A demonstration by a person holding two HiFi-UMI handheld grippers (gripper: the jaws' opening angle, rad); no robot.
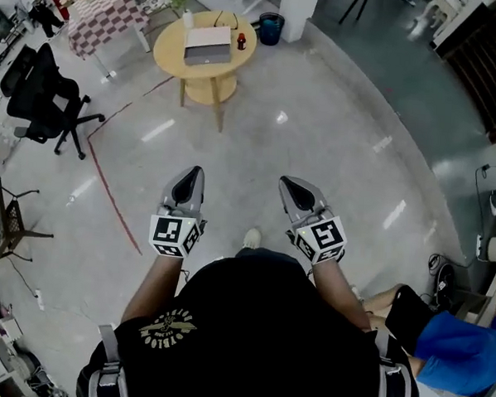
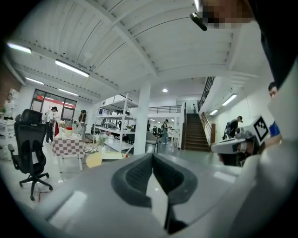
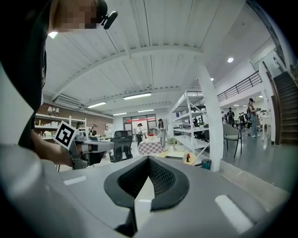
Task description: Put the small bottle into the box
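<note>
Standing well back from the round table (image 1: pixel 168 55), the person holds both grippers shut and empty.
The left gripper (image 1: pixel 192 176) and right gripper (image 1: pixel 291 185) are side by side above the grey floor (image 1: pixel 333 148), tips aimed toward the table; in each gripper view the 2 ribbed pads meet at the tip with nothing between them. The small bottle (image 1: pixel 241 41), red with a dark cap, stands upright on the tabletop, long axis vertical and cap up, just beside the right edge of the pale box (image 1: pixel 208 44). In the right gripper view the small bottle (image 3: pixel 187 158) shows far off, also upright. A blue bin (image 1: pixel 271 27) sits beyond the table, and a black office chair (image 1: pixel 46 92) stands at left.
</note>
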